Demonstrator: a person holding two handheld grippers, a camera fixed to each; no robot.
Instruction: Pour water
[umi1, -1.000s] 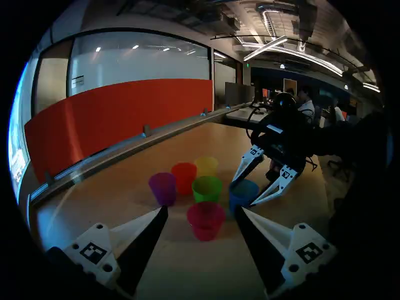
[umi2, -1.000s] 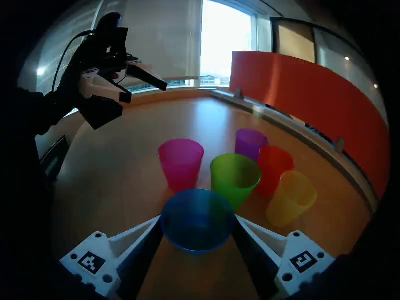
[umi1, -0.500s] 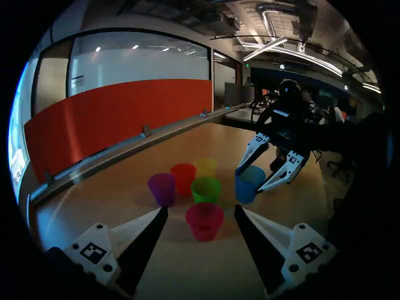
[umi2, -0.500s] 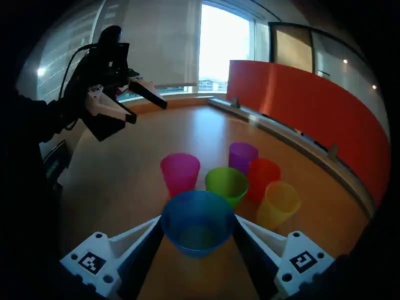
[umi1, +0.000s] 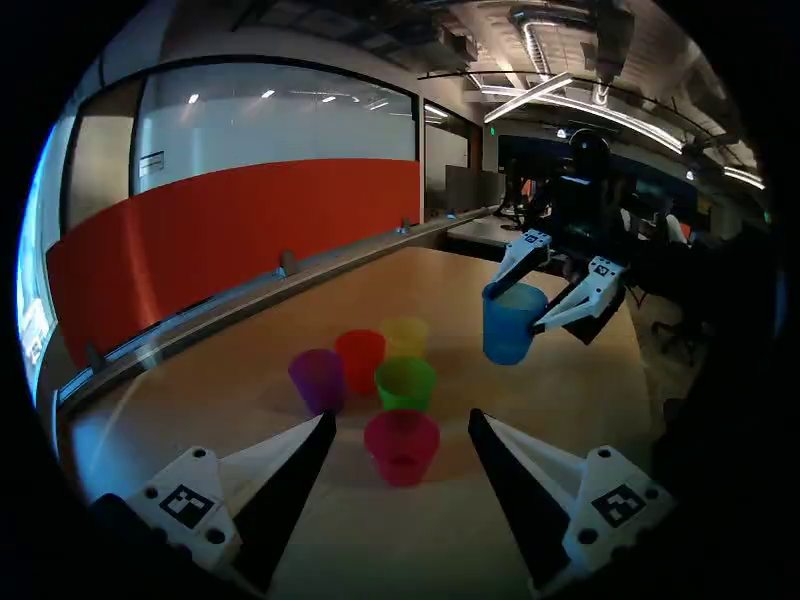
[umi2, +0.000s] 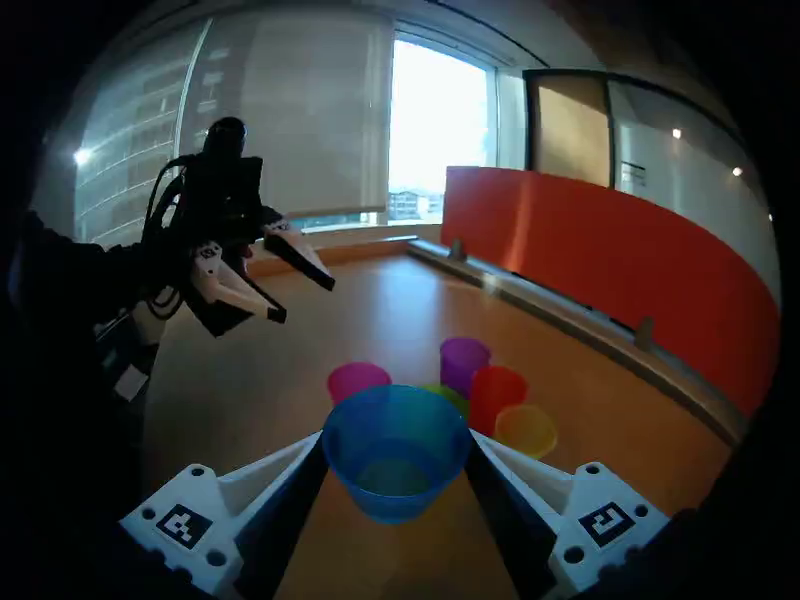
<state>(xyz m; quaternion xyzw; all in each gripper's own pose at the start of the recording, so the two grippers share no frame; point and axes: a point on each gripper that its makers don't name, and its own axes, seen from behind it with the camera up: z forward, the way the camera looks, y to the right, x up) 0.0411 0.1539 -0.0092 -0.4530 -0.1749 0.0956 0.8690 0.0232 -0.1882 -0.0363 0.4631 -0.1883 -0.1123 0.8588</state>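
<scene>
Lifting the blue cup (umi2: 396, 470) off the desk (umi1: 560, 390), your right claw (umi2: 396, 440) clamps it high beside the green cup (umi1: 405, 383), ready to tip; your left claw (umi1: 400, 418) hangs open, empty.

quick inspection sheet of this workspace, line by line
surface: wooden table, smooth top
job's things: blue cup held above the table, roughly upright; pink cup, green cup, purple cup, red cup and yellow cup clustered upright on the table
clutter: nothing seen
grippers: right tongs shut on the blue cup; left tongs open, empty
cables: black cable looping at the left tongs
surroundings: orange partition, bright window, ceiling strip lights
</scene>
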